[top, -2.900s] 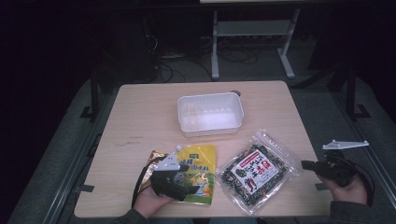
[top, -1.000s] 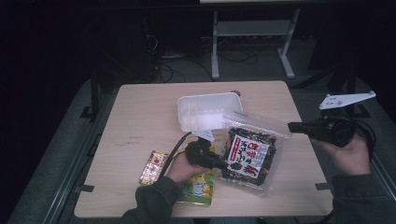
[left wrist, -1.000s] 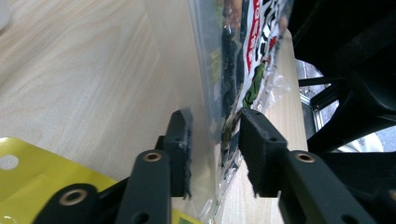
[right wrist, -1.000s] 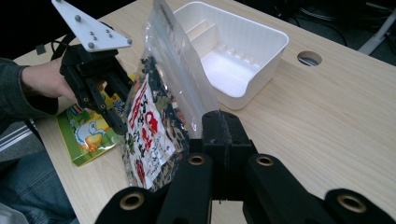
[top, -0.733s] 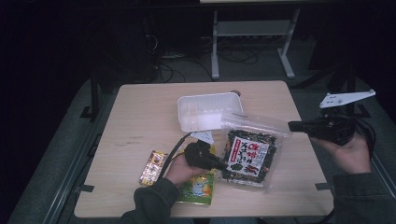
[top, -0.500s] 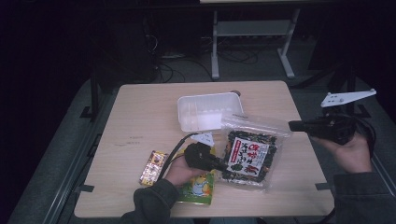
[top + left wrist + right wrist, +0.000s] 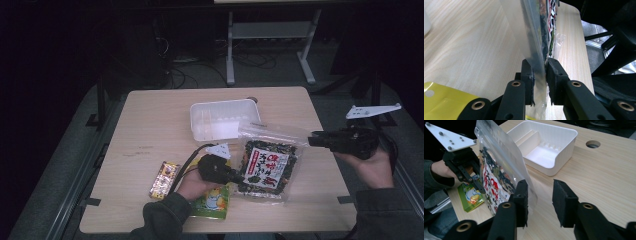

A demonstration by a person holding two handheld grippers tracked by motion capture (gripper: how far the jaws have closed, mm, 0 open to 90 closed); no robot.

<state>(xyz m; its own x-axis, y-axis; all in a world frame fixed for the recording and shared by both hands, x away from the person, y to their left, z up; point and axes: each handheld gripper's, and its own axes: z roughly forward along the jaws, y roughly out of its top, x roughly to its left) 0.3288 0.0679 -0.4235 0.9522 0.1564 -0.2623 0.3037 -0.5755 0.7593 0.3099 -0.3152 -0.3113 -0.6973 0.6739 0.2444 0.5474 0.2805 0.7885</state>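
A clear seaweed snack bag [image 7: 267, 167] with a red and white label stands tilted over the table's front right. My left gripper [image 7: 240, 176] is shut on its near left edge; in the left gripper view the pads [image 7: 527, 72] pinch the clear film of the bag [image 7: 534, 30]. My right gripper [image 7: 312, 141] hovers just right of the bag's top corner. Its jaws have just been opening, and in the right gripper view my right gripper [image 7: 540, 192] stands open, with the bag's [image 7: 496, 170] clear edge loose against the left jaw.
A white divided tray [image 7: 222, 103] sits at the table's middle, just behind the bag. A yellow-green pouch [image 7: 212, 202] lies under the left hand and a small candy bar [image 7: 164, 180] to its left. A cable hole [image 7: 252, 99] is beside the tray.
The left gripper left the pouch and took the bag's edge. The right gripper, shut on the bag's top corner a second ago, has sunk slightly and opened off it.
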